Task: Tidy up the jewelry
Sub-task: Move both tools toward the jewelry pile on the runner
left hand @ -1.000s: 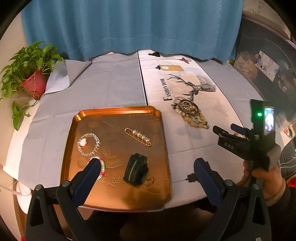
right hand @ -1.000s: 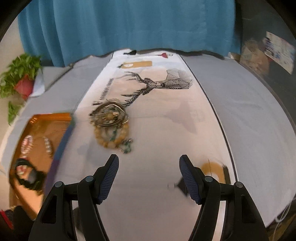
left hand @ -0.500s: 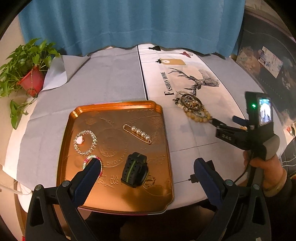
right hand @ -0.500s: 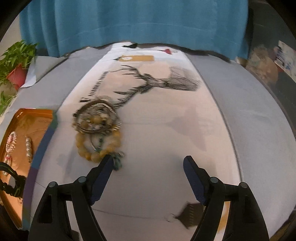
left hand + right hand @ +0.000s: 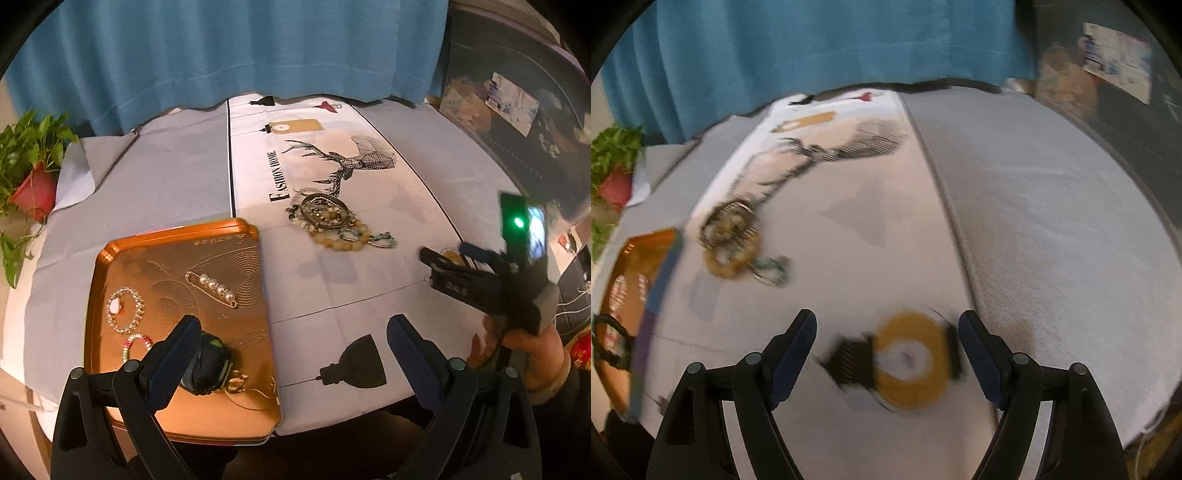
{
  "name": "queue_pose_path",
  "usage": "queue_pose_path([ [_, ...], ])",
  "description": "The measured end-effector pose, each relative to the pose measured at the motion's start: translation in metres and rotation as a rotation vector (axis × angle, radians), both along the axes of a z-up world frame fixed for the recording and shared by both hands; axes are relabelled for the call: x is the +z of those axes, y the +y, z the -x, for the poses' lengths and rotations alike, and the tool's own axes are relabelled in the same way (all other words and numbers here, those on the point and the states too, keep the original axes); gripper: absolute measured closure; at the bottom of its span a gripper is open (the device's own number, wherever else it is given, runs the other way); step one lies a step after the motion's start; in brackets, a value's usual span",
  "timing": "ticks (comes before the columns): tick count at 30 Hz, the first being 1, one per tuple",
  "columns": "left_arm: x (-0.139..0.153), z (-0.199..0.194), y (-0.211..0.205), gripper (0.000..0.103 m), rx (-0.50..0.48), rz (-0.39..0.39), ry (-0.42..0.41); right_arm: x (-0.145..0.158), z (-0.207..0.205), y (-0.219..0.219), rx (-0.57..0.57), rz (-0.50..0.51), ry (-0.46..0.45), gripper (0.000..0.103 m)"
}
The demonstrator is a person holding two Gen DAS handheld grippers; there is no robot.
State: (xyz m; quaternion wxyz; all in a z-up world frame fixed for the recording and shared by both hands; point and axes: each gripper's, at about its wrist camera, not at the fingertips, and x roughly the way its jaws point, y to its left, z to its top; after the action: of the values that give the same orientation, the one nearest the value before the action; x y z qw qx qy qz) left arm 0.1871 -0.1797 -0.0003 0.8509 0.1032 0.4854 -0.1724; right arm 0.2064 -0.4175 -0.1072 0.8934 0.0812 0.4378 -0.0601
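A copper tray [image 5: 177, 251] lies at the left on the table. It holds a pearl pin [image 5: 212, 286], a crystal bracelet [image 5: 123, 310], a small bead bracelet [image 5: 138, 345] and a black watch [image 5: 210, 365], which is partly hidden behind one left finger. A tangled pile of bead bracelets and rings [image 5: 332, 225] rests on the white printed runner, blurred as the pile [image 5: 735, 236] in the right wrist view. My left gripper [image 5: 295, 328] is open and empty, straddling the tray's right edge. My right gripper [image 5: 888, 321], seen from the left as the right gripper [image 5: 443, 258], is open and empty, to the right of the pile.
A potted plant [image 5: 33, 170] stands at the far left and a blue curtain [image 5: 240, 48] hangs behind the table. A gold disc print [image 5: 912, 362] on the runner lies under the right gripper. A hand [image 5: 528, 350] holds the right gripper near the table's right front edge.
Both grippers have shifted right: the tray and pile slid left in view and the watch is now behind the left finger. The right gripper's jaws have spread wider, now over the gold print.
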Motion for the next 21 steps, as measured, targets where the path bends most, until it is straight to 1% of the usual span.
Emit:
queue_pose_path([
  [3, -0.002, -0.002, 0.000, 0.003, 0.013, -0.014, 0.003, -0.003, -0.022, 0.016, 0.052, 0.018, -0.004, 0.024],
  [6, -0.005, -0.007, 0.002, 0.003, 0.034, -0.018, 0.014, -0.007, -0.035, 0.028, 0.068, 0.057, -0.009, 0.024],
  [8, -0.008, -0.010, 0.003, 0.003, 0.040, -0.019, 0.019, -0.008, -0.039, 0.029, 0.069, 0.067, -0.020, 0.024],
  [10, -0.011, -0.012, 0.002, 0.003, 0.043, -0.018, 0.027, -0.011, -0.038, 0.030, 0.073, 0.125, -0.017, 0.024],
  [13, -0.016, -0.018, -0.006, 0.003, 0.036, -0.004, 0.044, -0.009, -0.031, 0.022, 0.046, 0.134, 0.004, 0.024],
  [16, -0.018, -0.030, -0.018, 0.003, 0.036, 0.012, 0.052, -0.008, -0.010, 0.001, -0.014, 0.163, 0.006, 0.024],
  [18, -0.019, -0.039, -0.029, 0.003, 0.033, 0.044, 0.063, -0.010, 0.003, -0.011, -0.045, 0.148, 0.000, 0.024],
  [20, -0.023, -0.051, -0.046, 0.003, 0.023, 0.097, 0.078, -0.011, 0.016, -0.024, -0.073, 0.116, -0.014, 0.023],
  [21, -0.029, -0.057, -0.056, 0.003, 0.015, 0.107, 0.088, -0.010, 0.020, -0.026, -0.076, 0.122, -0.018, 0.023],
])
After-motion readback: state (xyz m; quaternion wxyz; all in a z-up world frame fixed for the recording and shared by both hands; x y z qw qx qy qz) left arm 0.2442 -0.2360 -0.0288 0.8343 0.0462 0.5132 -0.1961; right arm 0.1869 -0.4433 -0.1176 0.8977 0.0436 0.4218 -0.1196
